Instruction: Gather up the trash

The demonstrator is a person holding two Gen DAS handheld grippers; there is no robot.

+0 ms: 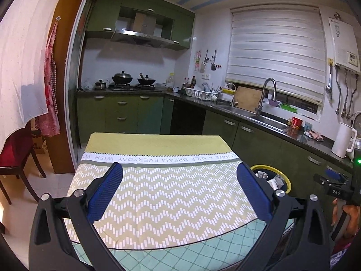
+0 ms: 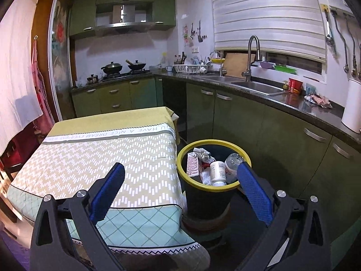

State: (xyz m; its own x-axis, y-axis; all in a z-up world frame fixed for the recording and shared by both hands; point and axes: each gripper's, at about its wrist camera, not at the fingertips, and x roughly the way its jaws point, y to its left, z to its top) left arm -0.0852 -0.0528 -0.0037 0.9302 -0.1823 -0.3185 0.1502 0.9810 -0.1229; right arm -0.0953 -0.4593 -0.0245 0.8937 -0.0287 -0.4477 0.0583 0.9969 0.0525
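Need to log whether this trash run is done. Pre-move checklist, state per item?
1. Left gripper empty, open: ok.
2. Right gripper empty, open: ok.
3. Trash inside the bin, bottle and carton included: ok.
4. Tablecloth free of trash: ok in what shows.
5. Counter free of trash: not ok, crumpled wrappers by the sink.
6. Floor around bin: cannot tell.

Trash bin [image 1: 285,181] half behind blue pad.
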